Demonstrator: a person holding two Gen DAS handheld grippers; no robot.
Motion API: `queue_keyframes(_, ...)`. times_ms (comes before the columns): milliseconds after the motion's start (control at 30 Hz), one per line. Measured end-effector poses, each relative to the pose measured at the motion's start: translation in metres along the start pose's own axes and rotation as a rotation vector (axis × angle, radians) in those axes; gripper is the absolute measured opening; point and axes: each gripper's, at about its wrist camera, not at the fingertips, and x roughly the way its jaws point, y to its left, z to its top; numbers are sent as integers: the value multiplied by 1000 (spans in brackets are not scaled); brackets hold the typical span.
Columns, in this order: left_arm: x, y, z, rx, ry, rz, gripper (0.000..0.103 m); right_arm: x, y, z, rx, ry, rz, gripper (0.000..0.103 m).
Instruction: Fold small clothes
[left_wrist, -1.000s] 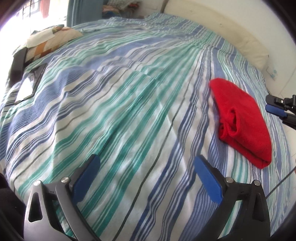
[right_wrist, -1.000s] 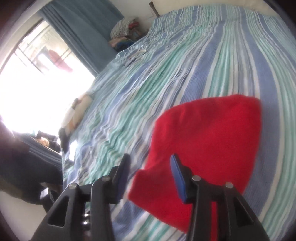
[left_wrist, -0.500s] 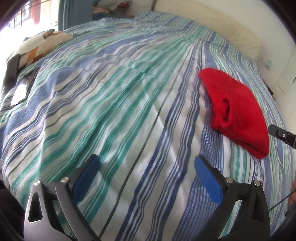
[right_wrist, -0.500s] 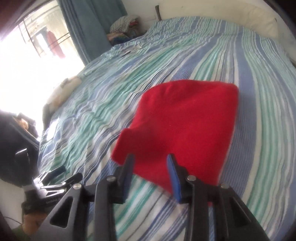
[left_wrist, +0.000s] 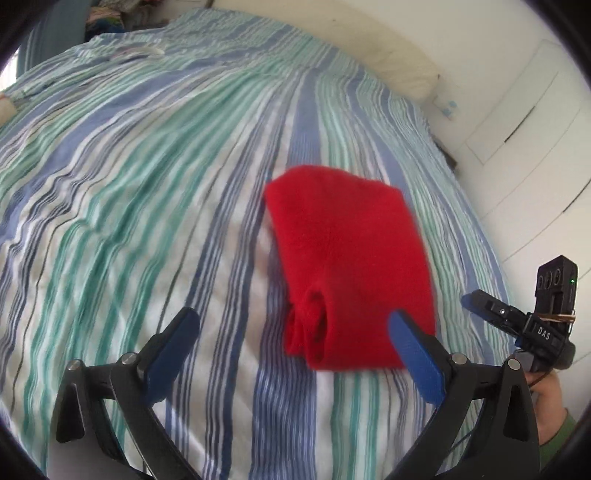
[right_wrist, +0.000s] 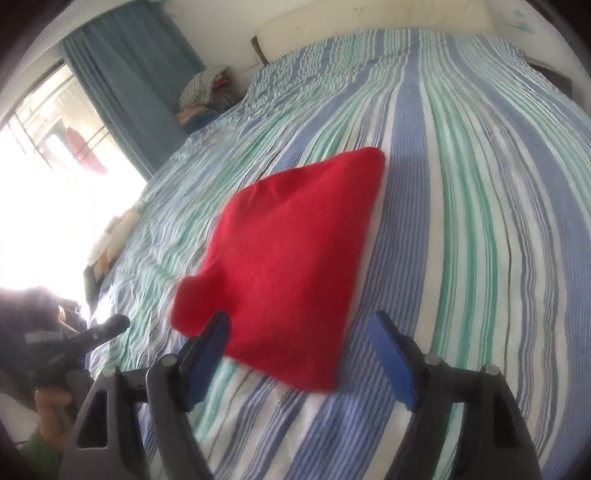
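- The red garment (left_wrist: 347, 266) lay folded on the bed (left_wrist: 147, 192), flat on the blue, green and white striped sheet, toward the right half of the mattress in the left wrist view.
- Its near edge showed a rolled, tube-like opening at the lower left corner; in the right wrist view the same garment (right_wrist: 291, 258) showed a rounded tab sticking out at its near left corner.
- The left tool (left_wrist: 291, 354) hovered over the sheet with its blue-padded fingers spread wide, holding nothing; its right finger overlapped the garment's near right corner in the view, though contact could not be judged.
- The right tool (right_wrist: 299, 350) was also spread apart and empty, its fingers framing the garment's near edge; whether the left finger touched the cloth could not be told.
- Each tool appeared at the edge of the other's view, held by a hand in a green sleeve (left_wrist: 554, 432).
- A blue curtain (right_wrist: 136, 85) hung beside a bright window, and a pile of clothes (right_wrist: 207, 96) sat at the bed's far corner.
- A pale pillow (left_wrist: 369, 48) lay along the head of the bed.
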Motion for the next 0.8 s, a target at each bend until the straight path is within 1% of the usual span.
queue_keyframes(67,31,-2,24,51,43,26,102,3,-20,17,73,-8,7,77)
queue_keyframes(167,67,3,48,65,108,7,102,17,-44,36,140,-9,30,77)
queue_keyframes(200,77,4,53,61,123,9,102,24,-50,41,165,-6,56,77)
queue_keyframes(267,93,4,60,46,146,5,102,45,-58,47,228,5,134,77)
queue_keyframes(333,108,-1,63,33,178,-27,102,74,-65,51,301,51,208,77)
queue_keyframes(367,115,-6,63,42,196,-32,99,92,-67,50,337,88,238,77)
queue_keyframes(400,120,-14,62,74,206,-12,76,108,-66,50,356,115,255,75)
queue_keyframes(433,125,-23,59,122,211,12,52,119,-58,50,329,125,245,70)
queue_keyframes(467,127,-31,56,146,219,11,27,125,-42,51,248,132,198,44)
queue_keyframes(500,124,-38,54,149,200,37,22,129,-25,54,140,139,96,34)
queue_keyframes(533,117,-45,54,155,180,57,20,129,-6,54,39,127,-6,32)
queue_keyframes(567,108,-52,54,167,157,63,19,125,13,54,-50,106,-88,29)
queue_keyframes(600,96,-59,56,180,127,59,19,119,30,54,-127,80,-144,28)
queue_keyframes(633,81,-66,57,191,96,48,19,109,44,54,-186,46,-169,27)
queue_keyframes(700,50,-81,63,202,38,7,19,82,64,59,-260,-24,-170,27)
queue_keyframes(767,23,-97,70,213,-6,-29,19,50,78,69,-304,-95,-164,27)
queue_keyframes(800,15,-104,74,216,-15,-43,21,34,80,75,-304,-122,-150,27)
